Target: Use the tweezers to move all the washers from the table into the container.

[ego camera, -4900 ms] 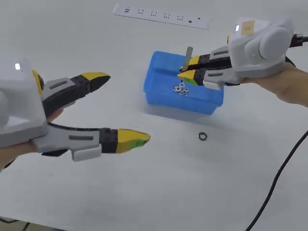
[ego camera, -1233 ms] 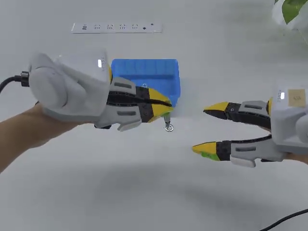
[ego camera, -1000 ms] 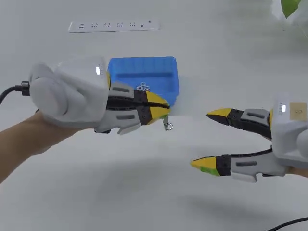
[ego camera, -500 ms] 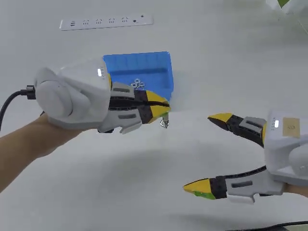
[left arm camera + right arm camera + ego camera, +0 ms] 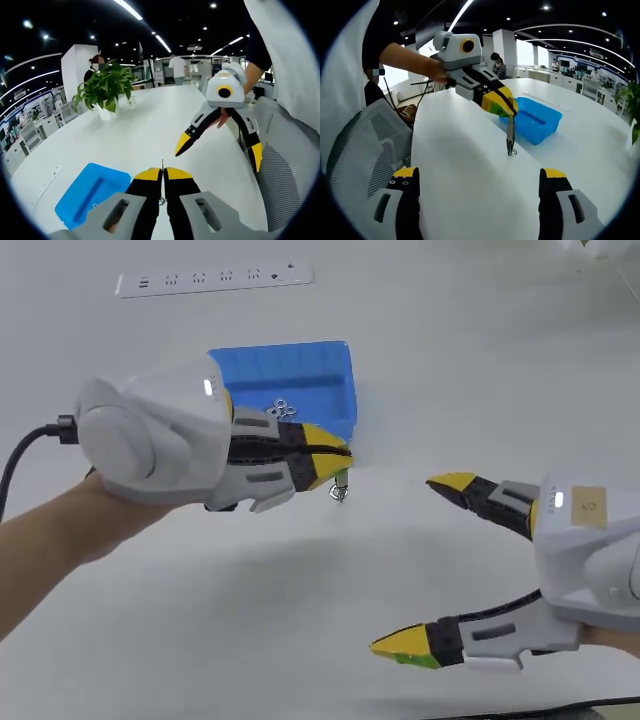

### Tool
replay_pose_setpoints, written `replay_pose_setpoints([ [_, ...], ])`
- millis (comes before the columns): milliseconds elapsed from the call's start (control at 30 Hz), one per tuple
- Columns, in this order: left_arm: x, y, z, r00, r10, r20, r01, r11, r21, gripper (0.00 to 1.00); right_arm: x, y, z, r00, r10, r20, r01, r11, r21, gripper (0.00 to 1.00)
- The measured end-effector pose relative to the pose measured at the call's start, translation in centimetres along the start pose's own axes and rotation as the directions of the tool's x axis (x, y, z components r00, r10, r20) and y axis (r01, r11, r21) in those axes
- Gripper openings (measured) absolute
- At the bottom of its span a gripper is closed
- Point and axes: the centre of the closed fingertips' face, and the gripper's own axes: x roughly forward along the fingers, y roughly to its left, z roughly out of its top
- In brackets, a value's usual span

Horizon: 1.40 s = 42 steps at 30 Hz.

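My left gripper (image 5: 340,455) is shut on thin metal tweezers (image 5: 340,480), which point down in front of the blue container (image 5: 300,365). The tweezer tips pinch a small washer (image 5: 339,493) close to the white table; whether it touches the table I cannot tell. Several washers (image 5: 278,410) lie inside the container. The right gripper view shows the tweezers (image 5: 510,132), the washer (image 5: 512,151) and the container (image 5: 540,120). My right gripper (image 5: 412,563) hangs wide open and empty to the right, apart from the washer. The left gripper view shows that right gripper (image 5: 218,150) ahead.
A white power strip (image 5: 215,279) lies beyond the container. A black cable (image 5: 25,450) trails from the left gripper. A potted plant (image 5: 102,90) stands farther along the table. Mesh chairs (image 5: 365,135) stand at the table's edge.
Earlier the tweezers were over the container and one washer lay on the table; now their tips are on that washer. Over the last second my right gripper drew back toward me and spread wider.
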Motion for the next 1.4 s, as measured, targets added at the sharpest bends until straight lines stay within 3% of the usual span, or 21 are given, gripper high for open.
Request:
replay_pose_setpoints([
  [133, -0.2, -0.4, -0.1, 0.9991, -0.039, -0.016, 0.039, 0.999, 0.011, 0.05, 0.5, -0.3, 0.0, 1.0000, 0.008, -0.006, -0.008, 1.000, 0.002, 0.99],
  [200, -0.4, -0.5, -0.2, 0.9971, -0.069, -0.033, 0.069, 0.998, 0.013, 0.05, 0.9, -1.3, 0.3, 0.9998, -0.015, -0.015, 0.015, 1.000, -0.013, 0.92],
  [300, -0.5, -0.6, -0.4, 0.9934, -0.103, -0.051, 0.104, 0.995, 0.010, 0.05, 1.6, -3.0, 1.3, 0.9992, -0.038, -0.007, 0.038, 0.999, -0.019, 0.80],
  [500, -0.4, -0.3, -0.4, 0.9883, -0.134, -0.072, 0.135, 0.991, 0.010, 0.05, 3.5, -4.8, 3.8, 0.9990, -0.034, 0.028, 0.036, 0.996, -0.087, 0.73],
  [633, -0.3, 0.3, -0.4, 0.9862, -0.140, -0.088, 0.141, 0.990, 0.002, 0.05, 5.0, -5.0, 3.7, 0.9999, 0.015, -0.007, -0.016, 0.993, -0.120, 0.62],
  [733, -0.2, 0.5, -0.4, 0.9855, -0.142, -0.093, 0.142, 0.990, -0.008, 0.05, 5.7, -4.7, 3.3, 0.9964, 0.078, -0.034, -0.082, 0.987, -0.139, 0.51],
  [833, 0.0, 0.7, -0.3, 0.9861, -0.138, -0.092, 0.137, 0.990, -0.017, 0.05, 6.3, -4.8, 3.2, 0.9925, 0.109, -0.055, -0.116, 0.980, -0.161, 0.42],
  [1067, 0.4, 0.7, -0.2, 0.9870, -0.137, -0.084, 0.136, 0.991, -0.019, 0.05, 7.1, -5.6, 4.2, 0.9886, 0.139, -0.057, -0.147, 0.974, -0.170, 0.27],
  [1233, 0.4, 0.7, -0.1, 0.9864, -0.142, -0.083, 0.141, 0.990, -0.018, 0.05, 7.4, -4.7, 3.8, 0.9737, 0.210, -0.089, -0.224, 0.954, -0.200, 0.17],
  [1400, 0.5, 0.1, 0.0, 0.9825, -0.166, -0.085, 0.165, 0.986, -0.013, 0.05, 7.6, -5.0, 3.5, 0.9715, 0.211, -0.108, -0.232, 0.942, -0.244, 0.11],
])
